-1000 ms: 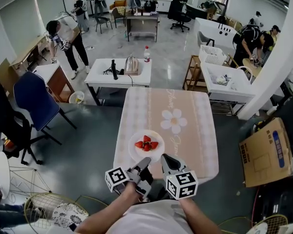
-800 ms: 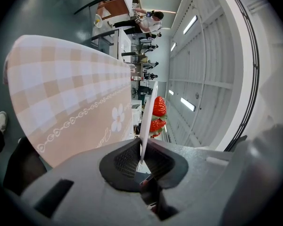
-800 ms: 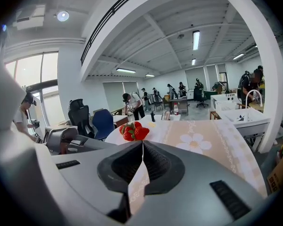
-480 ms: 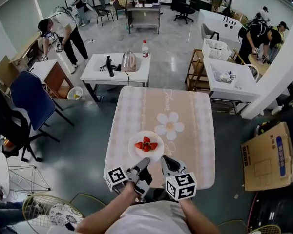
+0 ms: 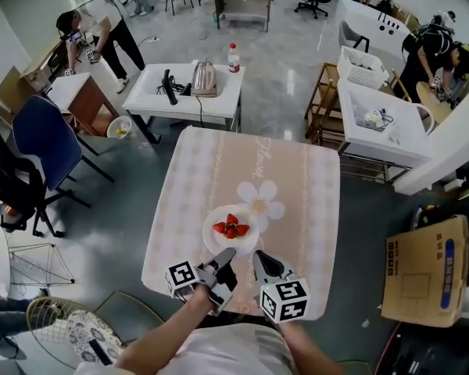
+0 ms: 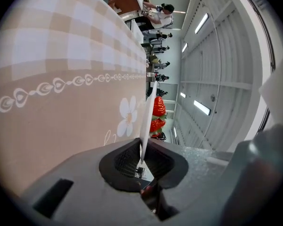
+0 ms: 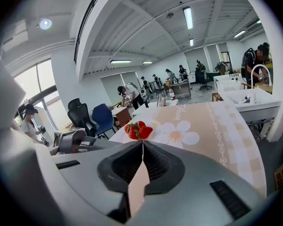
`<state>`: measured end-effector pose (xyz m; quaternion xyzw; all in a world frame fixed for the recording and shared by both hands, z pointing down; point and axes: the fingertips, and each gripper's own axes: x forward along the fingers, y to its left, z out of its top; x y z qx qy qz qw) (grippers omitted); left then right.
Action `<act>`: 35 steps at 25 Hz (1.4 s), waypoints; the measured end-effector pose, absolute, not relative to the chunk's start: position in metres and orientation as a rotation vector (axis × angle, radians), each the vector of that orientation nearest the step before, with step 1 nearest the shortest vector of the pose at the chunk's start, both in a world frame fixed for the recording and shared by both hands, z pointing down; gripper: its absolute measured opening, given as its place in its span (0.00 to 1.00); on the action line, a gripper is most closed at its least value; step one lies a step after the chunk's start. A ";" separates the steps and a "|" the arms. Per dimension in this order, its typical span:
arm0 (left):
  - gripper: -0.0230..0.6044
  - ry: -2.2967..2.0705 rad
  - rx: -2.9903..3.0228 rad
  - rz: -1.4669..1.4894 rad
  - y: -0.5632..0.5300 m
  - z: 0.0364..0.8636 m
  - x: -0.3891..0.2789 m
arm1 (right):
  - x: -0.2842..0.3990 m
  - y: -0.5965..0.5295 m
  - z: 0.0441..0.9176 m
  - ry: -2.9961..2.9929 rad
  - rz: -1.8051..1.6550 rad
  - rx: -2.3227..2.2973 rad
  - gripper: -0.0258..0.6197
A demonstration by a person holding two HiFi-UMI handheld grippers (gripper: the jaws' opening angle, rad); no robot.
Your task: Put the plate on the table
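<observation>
1. Two tools hold one white plate (image 5: pixel 230 244) by its near rim. The left tool (image 5: pixel 223 256) is clenched on the rim's left part and the right tool (image 5: pixel 259 259) on its right part.
2. Each gripper view shows the thin rim pinched between that tool's jaws.
3. Strawberries (image 5: pixel 231 226) are heaped on the plate.
4. The plate is over the near end of the surface (image 5: pixel 301 201), just beside a printed flower (image 5: pixel 258 196). Whether it touches the cloth cannot be told.

White round plate (image 5: pixel 233 248), strawberries (image 5: pixel 230 227) aboard, level over near end of beige table (image 5: pixel 297 201).
</observation>
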<state>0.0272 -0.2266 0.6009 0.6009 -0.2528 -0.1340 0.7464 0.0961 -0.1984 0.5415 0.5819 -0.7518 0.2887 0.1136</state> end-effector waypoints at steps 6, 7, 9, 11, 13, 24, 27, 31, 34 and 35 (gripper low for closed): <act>0.07 -0.563 1.297 -0.290 -0.241 0.617 0.061 | 0.110 -0.214 0.556 -2.253 0.876 1.626 0.05; 0.07 -0.565 1.304 -0.284 -0.243 0.620 0.067 | 0.112 -0.215 0.558 -2.258 0.883 1.615 0.05; 0.07 -0.569 1.313 -0.274 -0.245 0.625 0.077 | 0.115 -0.217 0.563 -2.264 0.906 1.599 0.05; 0.07 -0.577 1.316 -0.262 -0.247 0.630 0.084 | 0.117 -0.218 0.568 -2.269 0.924 1.588 0.05; 0.07 -0.587 1.311 -0.246 -0.250 0.636 0.089 | 0.120 -0.220 0.573 -2.270 0.936 1.581 0.05; 0.07 -0.665 1.263 -0.190 -0.253 0.659 0.090 | 0.133 -0.232 0.595 -2.263 1.014 1.551 0.05; 0.08 -0.691 1.263 -0.174 -0.253 0.661 0.086 | 0.129 -0.235 0.598 -2.274 1.027 1.532 0.05; 0.08 -0.711 1.259 -0.142 -0.251 0.664 0.085 | 0.125 -0.239 0.599 -2.288 1.030 1.516 0.05; 0.08 -0.737 1.267 -0.109 -0.251 0.664 0.085 | 0.124 -0.238 0.600 -2.290 1.035 1.506 0.05; 0.08 -0.745 1.272 -0.094 -0.251 0.664 0.085 | 0.124 -0.237 0.600 -2.289 1.035 1.502 0.05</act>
